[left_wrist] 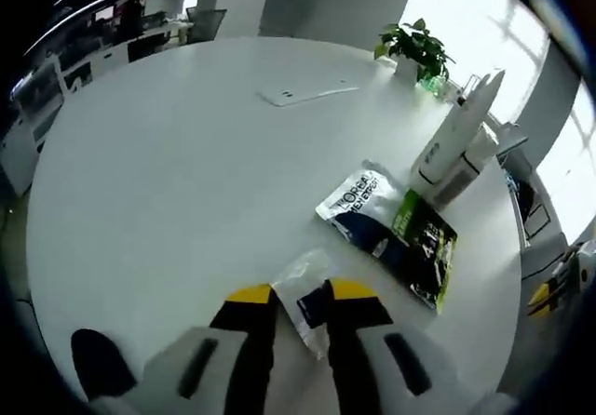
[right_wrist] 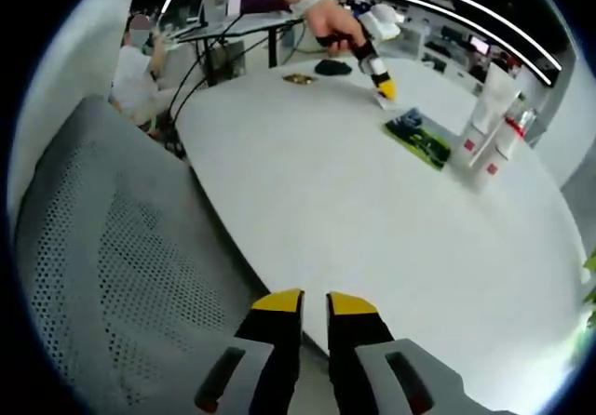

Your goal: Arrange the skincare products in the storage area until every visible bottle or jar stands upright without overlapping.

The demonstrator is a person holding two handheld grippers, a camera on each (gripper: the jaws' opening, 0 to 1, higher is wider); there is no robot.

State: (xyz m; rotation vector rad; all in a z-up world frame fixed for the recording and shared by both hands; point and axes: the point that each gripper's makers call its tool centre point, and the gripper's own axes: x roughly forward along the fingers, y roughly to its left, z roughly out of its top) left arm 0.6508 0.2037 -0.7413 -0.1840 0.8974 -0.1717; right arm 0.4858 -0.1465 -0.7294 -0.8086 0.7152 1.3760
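In the left gripper view the left claw (left_wrist: 303, 294) rises from 6 o'clock, its yellow-tipped jaws a narrow gap apart with a small clear sachet (left_wrist: 303, 296) lying between them on the white tabletop (left_wrist: 168, 173); whether the jaws actually pinch it cannot be told. Toward 3 o'clock of the claw lie two flat packets side by side and touching: a white-and-dark one (left_wrist: 358, 212) and a dark one with green print (left_wrist: 424, 247). Just beyond them, toward 2 o'clock, a tall white tube (left_wrist: 456, 136) stands upright with a second, shorter tube (left_wrist: 468, 166) close against it. A potted plant (left_wrist: 416, 50) sits at the far edge near 1 o'clock, and a flat white sheet (left_wrist: 303, 92) lies at 12 o'clock. In the right gripper view the right claw (right_wrist: 314, 305) is at 6 o'clock, its jaws nearly together with nothing between them, hovering over the near edge of the tabletop beside a grey mesh chair back (right_wrist: 102, 247) at 9 o'clock. Far across, at 12 o'clock, a person's hand (right_wrist: 331, 24) holds the left claw tip-down on the tabletop, with the packets and the standing tubes toward 2 o'clock.
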